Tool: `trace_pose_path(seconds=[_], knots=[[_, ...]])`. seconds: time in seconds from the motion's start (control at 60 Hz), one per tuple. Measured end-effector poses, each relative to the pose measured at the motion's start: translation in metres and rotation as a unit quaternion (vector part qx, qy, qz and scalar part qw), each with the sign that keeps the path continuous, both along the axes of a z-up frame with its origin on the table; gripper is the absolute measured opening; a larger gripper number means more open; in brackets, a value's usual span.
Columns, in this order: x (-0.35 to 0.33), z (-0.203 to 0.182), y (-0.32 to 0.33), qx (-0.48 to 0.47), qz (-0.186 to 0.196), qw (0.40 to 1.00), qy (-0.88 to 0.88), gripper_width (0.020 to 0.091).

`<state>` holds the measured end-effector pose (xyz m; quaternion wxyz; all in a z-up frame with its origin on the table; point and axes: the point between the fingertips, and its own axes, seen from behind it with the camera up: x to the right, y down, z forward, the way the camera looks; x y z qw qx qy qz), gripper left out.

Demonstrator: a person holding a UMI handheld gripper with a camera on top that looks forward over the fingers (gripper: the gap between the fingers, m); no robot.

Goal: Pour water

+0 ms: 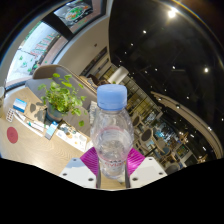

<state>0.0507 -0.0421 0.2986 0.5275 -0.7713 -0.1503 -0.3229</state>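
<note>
Item: one clear plastic water bottle (111, 135) with a pale blue screw cap (112, 96), cap on. The bottle stands upright in the view, its lower body set between the two fingers of the gripper (112, 163). The body is ribbed and transparent; the water level cannot be read.

Tool: a hand-held two-finger gripper, white-bodied, with magenta pads (91, 160) on the inner faces of the fingers. A pad shows at each side of the bottle's lower part, close against its wall with no gap to be seen. The fingers stand at a narrow spread and appear clamped on the bottle. The bottle's base is hidden, so whether it rests on anything cannot be told.

Surroundings, left and far: a light wooden table (30, 140), seen tilted. On it stands a green leafy plant (64, 97) in a small pot, left of the bottle and beyond the fingers. A red round object (12, 134) lies at the table's left edge; a small blue and white item (20, 104) lies farther back.

Surroundings, right and far: a wide interior with a dark ceiling (160, 40) dotted with small lights, and furniture too small to identify.
</note>
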Motion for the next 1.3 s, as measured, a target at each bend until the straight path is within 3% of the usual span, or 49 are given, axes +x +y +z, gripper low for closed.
trace_pose_path(seconds=[0.15,0.3,0.517,0.617,0.733,0.833,1.0,1.3], knots=[[-0.104,0.044,0.028,0.012,0.025,0.993,-0.115,0.0324],[-0.224,0.05,0.05,0.01,0.085,0.965,-0.249,0.0323],[-0.361,-0.011,0.069,-0.02,0.172,0.889,-0.424,0.0321],[-0.384,-0.049,0.077,-0.048,0.187,0.844,-0.5,0.0321],[-0.41,-0.066,0.075,-0.066,0.192,0.794,-0.573,0.0319],[-0.406,-0.082,0.076,-0.087,0.19,0.785,-0.584,0.0321],[-0.4,-0.083,0.071,-0.1,0.195,0.82,-0.528,0.0321],[-0.386,-0.045,0.049,-0.066,0.228,0.956,-0.172,0.0327]])
